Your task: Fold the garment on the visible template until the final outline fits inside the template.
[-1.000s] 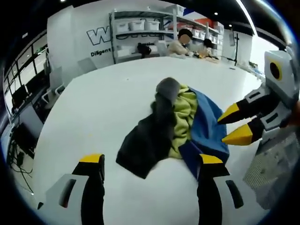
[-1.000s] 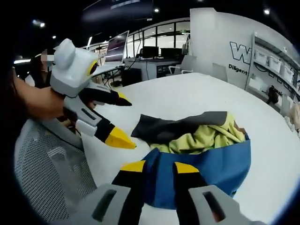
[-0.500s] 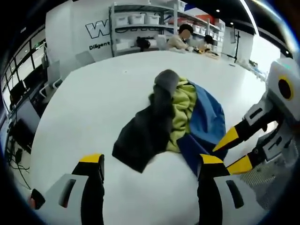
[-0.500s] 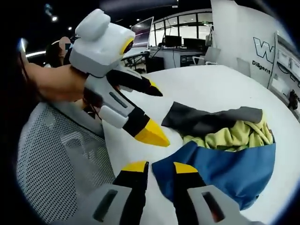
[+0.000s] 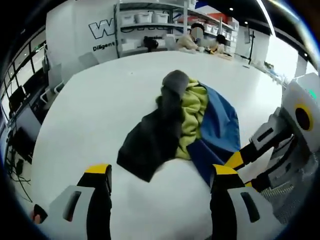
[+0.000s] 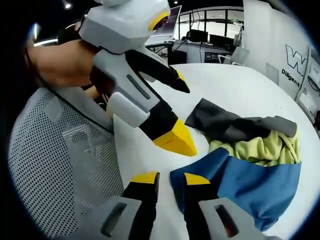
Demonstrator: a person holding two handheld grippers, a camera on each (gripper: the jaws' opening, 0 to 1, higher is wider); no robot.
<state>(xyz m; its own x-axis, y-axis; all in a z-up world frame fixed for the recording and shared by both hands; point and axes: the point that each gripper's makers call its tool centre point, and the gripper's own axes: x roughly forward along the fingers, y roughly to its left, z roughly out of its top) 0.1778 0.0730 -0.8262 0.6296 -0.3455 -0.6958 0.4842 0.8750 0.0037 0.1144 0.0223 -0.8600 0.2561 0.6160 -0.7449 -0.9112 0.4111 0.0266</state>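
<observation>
One crumpled garment (image 5: pixel 187 127), in charcoal, yellow-green and blue panels, lies bunched on the white table (image 5: pixel 100 105) at the middle of the left gripper view. The left gripper (image 5: pixel 160 175) hovers at the bottom of the frame with its jaws spread wide, holding nothing. The right gripper (image 6: pixel 164 178), bottom centre of its own view, has jaws nearly together at the blue hem; whether it pinches cloth I cannot tell.
</observation>
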